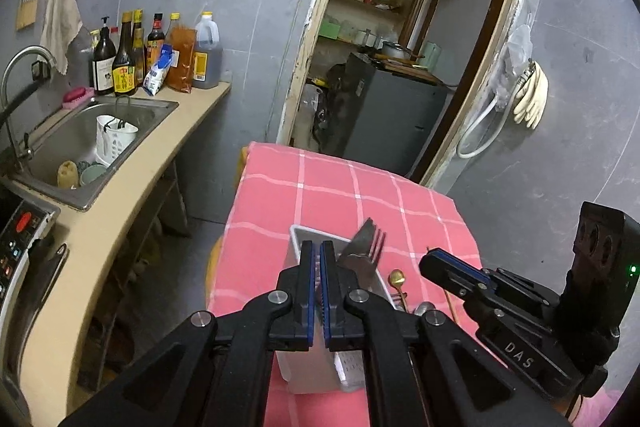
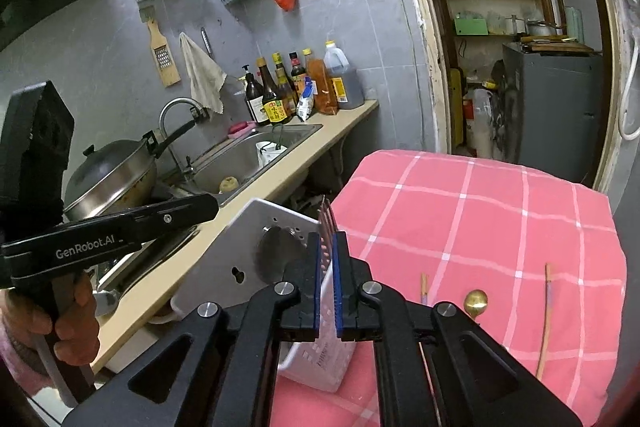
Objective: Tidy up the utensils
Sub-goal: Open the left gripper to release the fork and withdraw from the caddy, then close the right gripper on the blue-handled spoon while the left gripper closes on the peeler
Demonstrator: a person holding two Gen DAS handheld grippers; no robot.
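A white perforated utensil holder (image 1: 308,371) stands on the pink checked tablecloth (image 1: 320,195). A fork (image 1: 374,239) and a flat metal blade (image 1: 356,251) stick out of it. My left gripper (image 1: 319,259) is shut on the holder's near rim. My right gripper (image 2: 328,255) sits just right of the holder (image 2: 320,363), its jaws almost closed around the fork (image 2: 326,223); whether the pads touch it I cannot tell. A gold spoon (image 2: 475,301) and wooden chopsticks (image 2: 546,319) lie on the cloth (image 2: 480,211) to the right.
A beige counter (image 1: 132,195) with a steel sink (image 1: 80,143), a white basket in it, runs along the left. Sauce bottles (image 1: 152,55) stand at the wall. A lidded wok (image 2: 108,175) sits near the faucet. A doorway (image 1: 400,39) with a grey cabinet lies beyond the table.
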